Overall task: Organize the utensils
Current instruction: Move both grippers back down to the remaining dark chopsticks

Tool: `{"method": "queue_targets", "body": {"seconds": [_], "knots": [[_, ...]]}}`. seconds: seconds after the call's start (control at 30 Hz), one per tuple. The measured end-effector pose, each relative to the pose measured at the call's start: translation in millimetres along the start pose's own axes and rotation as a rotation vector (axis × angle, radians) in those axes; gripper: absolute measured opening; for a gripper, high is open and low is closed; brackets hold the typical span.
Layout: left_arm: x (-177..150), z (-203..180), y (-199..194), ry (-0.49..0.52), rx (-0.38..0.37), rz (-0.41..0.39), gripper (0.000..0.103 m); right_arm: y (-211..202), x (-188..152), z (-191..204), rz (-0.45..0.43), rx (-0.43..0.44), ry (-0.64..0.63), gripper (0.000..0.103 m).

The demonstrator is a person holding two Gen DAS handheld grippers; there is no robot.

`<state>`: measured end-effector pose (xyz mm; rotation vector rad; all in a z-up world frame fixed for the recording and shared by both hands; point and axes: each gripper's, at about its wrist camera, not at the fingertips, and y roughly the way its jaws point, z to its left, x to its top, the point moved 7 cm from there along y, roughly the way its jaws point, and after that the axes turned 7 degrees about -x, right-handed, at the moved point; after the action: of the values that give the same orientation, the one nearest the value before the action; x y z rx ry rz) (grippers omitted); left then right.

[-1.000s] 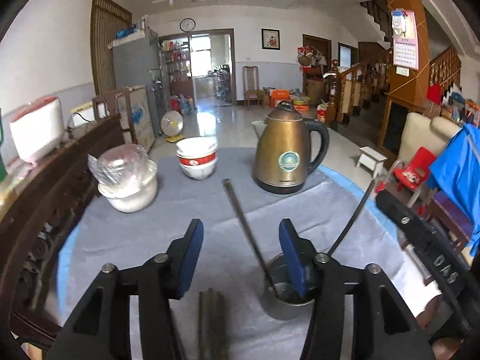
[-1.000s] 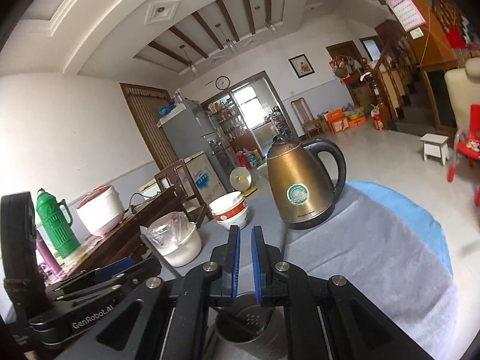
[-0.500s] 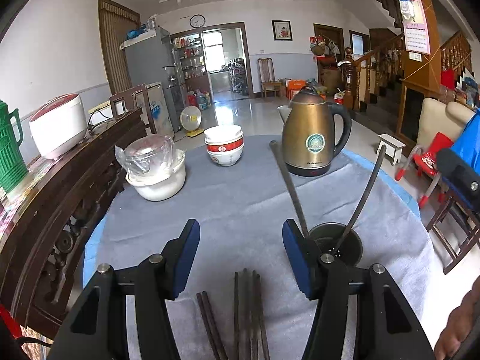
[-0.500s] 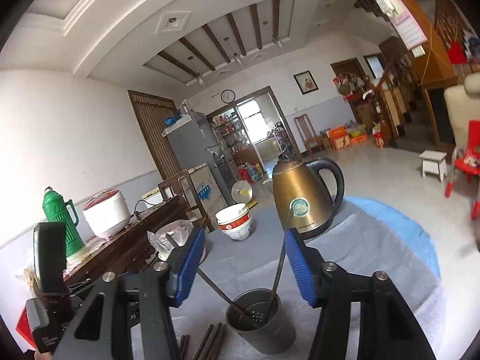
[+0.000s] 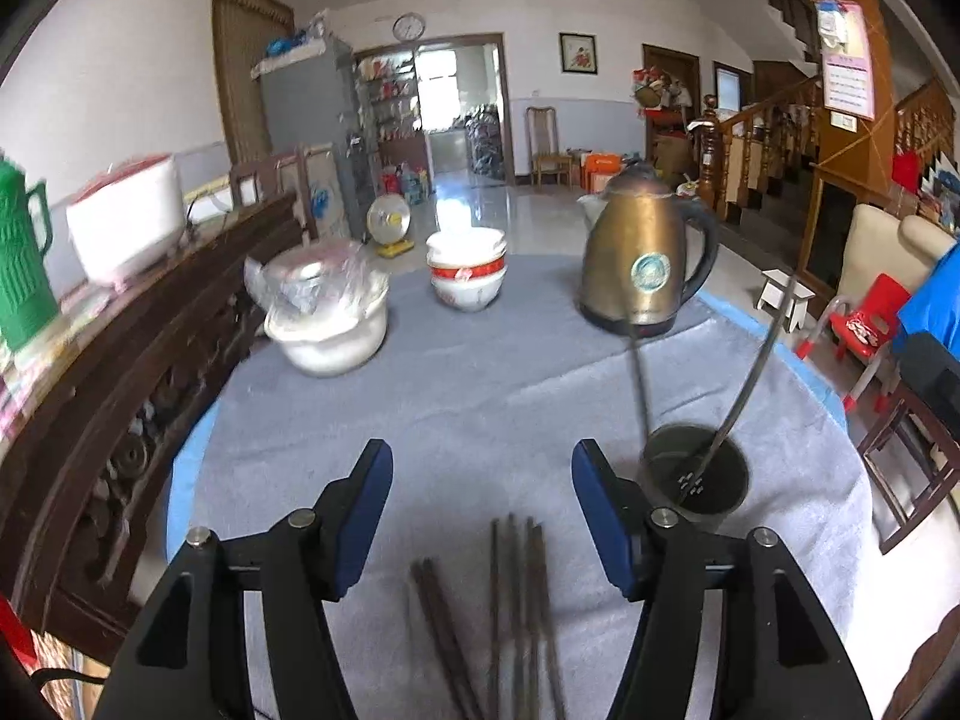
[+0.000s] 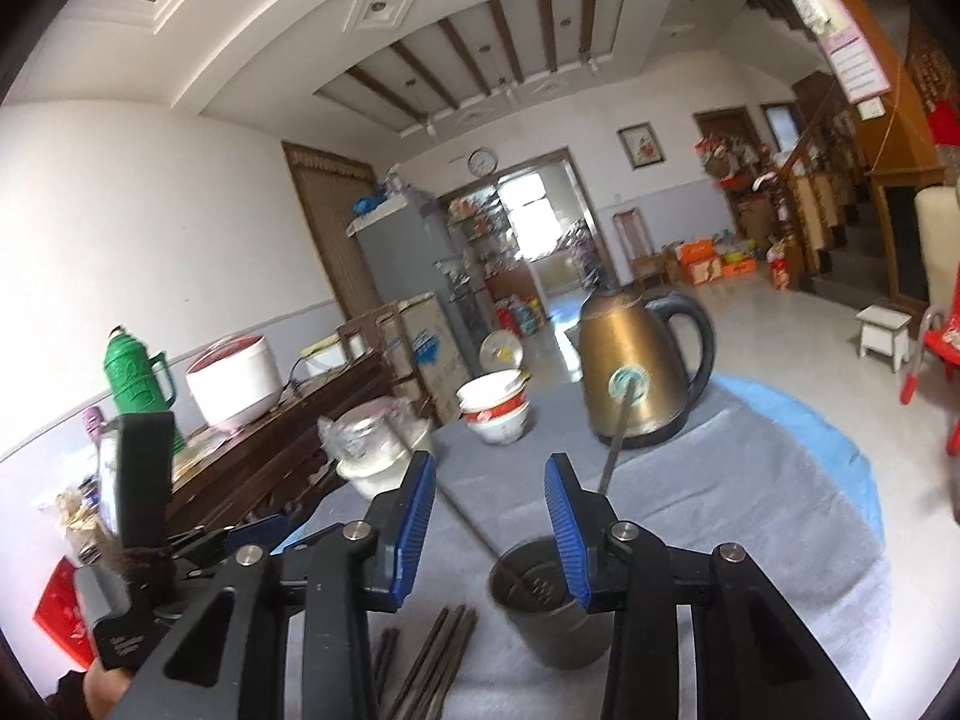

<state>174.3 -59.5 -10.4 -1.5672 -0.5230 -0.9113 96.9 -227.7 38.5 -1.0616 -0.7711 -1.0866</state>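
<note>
Two chopsticks (image 5: 741, 387) in my cup (image 5: 699, 477) | grey tablecloth (image 5: 480, 396), kettle (image 5: 645, 252) | right view alone: ceiling beams (image 6: 474, 48) | left gripper (image 5: 480, 510), right gripper (image 6: 489, 525) gaping, empty

I hold my left gripper (image 5: 482, 510) with its jaws spread wide and empty. My right gripper (image 6: 489, 516) is likewise parted, gripping nothing, tilted upward.

no legible text, labels or numbers anywhere
</note>
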Motion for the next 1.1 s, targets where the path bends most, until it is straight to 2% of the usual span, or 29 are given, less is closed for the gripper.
{"method": "queue_targets", "body": {"seconds": [0.27,0.4,0.63,1.1], "knots": [[-67.1,84.1,14.4,-0.123,0.112,0.163,0.064,18.3,-46.7,21.8,0.163,0.060,-0.030,0.042],[-91.0,109.9,16.4,-0.172,0.153,0.211,0.064,34.6,-77.8,33.7,0.254,0.090,-0.034,0.042],[-100.1,109.7,15.7,-0.153,0.175,0.213,0.065,50.4,-117.9,58.5,0.354,0.108,-0.107,0.042],[-104.3,105.2,32.5,-0.137,0.157,0.234,0.065,73.7,-140.6,50.4,0.439,0.047,-0.115,0.042]]}}
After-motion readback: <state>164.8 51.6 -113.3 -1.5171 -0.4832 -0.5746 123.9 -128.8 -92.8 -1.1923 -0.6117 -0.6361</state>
